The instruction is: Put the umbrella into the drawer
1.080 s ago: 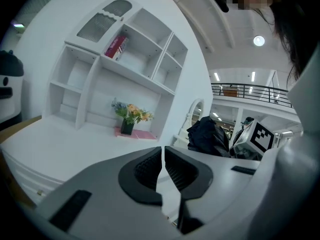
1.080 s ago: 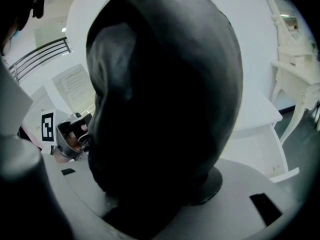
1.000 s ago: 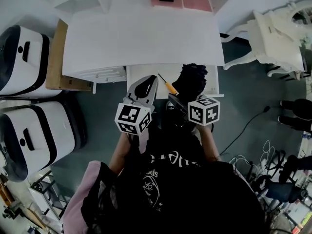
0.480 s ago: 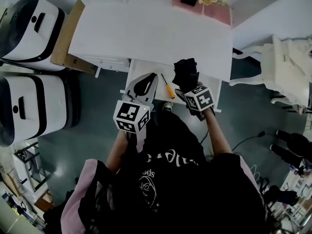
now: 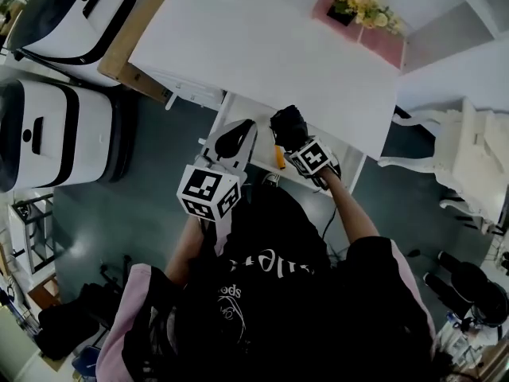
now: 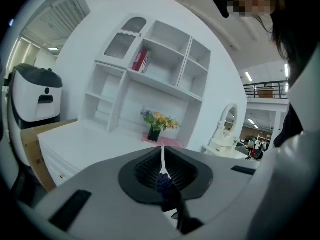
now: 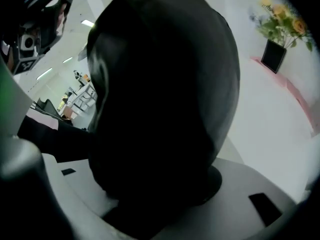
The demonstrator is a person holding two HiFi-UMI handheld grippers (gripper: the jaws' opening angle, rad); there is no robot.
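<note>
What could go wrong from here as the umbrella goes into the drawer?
1. An orange-handled screwdriver lies in the open drawer, right beside the black umbrella held in the right gripper. The umbrella may land on it and sit too high.
2. The umbrella sits close to the desk edge and might catch there.

Black umbrella (image 5: 289,124), white desk (image 5: 262,54), orange screwdriver handle (image 5: 279,157), yellow flowers (image 5: 362,1) on pink mat (image 5: 374,44), 2 white-and-black machines (image 5: 48,138), black-and-white square markers on grey left gripper (image 5: 237,132), brown board (image 5: 131,50), dark teal floor (image 5: 167,146)
</note>
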